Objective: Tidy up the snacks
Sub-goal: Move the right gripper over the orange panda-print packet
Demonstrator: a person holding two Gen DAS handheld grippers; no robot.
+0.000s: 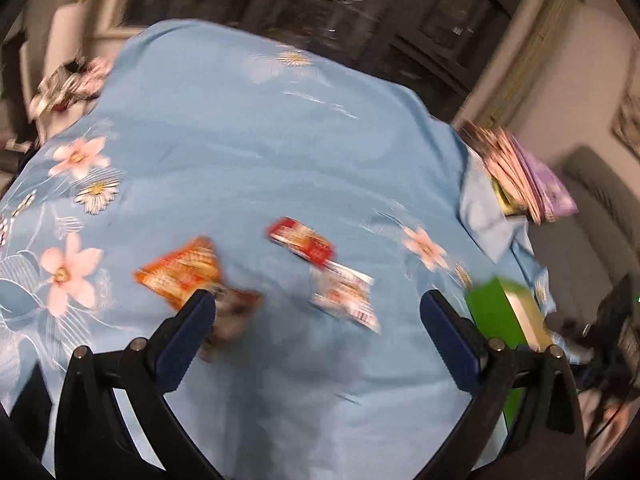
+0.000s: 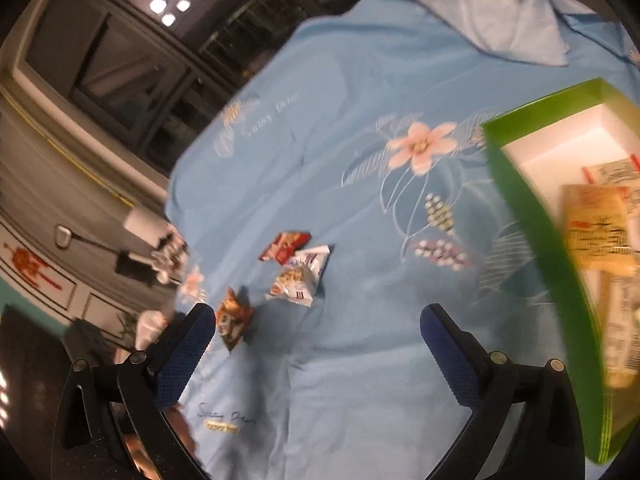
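Several snack packets lie on a blue flowered cloth (image 1: 248, 152). In the left wrist view an orange packet (image 1: 180, 270), a red packet (image 1: 302, 242), a white packet (image 1: 346, 294) and a brown packet (image 1: 234, 312) sit just ahead of my left gripper (image 1: 318, 304), which is open and empty. In the right wrist view the red packet (image 2: 285, 246), white packet (image 2: 300, 276) and brown packet (image 2: 234, 318) lie ahead to the left of my right gripper (image 2: 318, 320), open and empty. A green box (image 2: 532, 216) at the right holds several packets (image 2: 596, 228).
The green box (image 1: 494, 310) stands right of the left gripper near the cloth's edge. A stack of pink and purple packs (image 1: 532, 176) lies at the far right of the cloth. Dark windows (image 1: 320, 4) and a cabinet (image 2: 60, 216) lie beyond the table.
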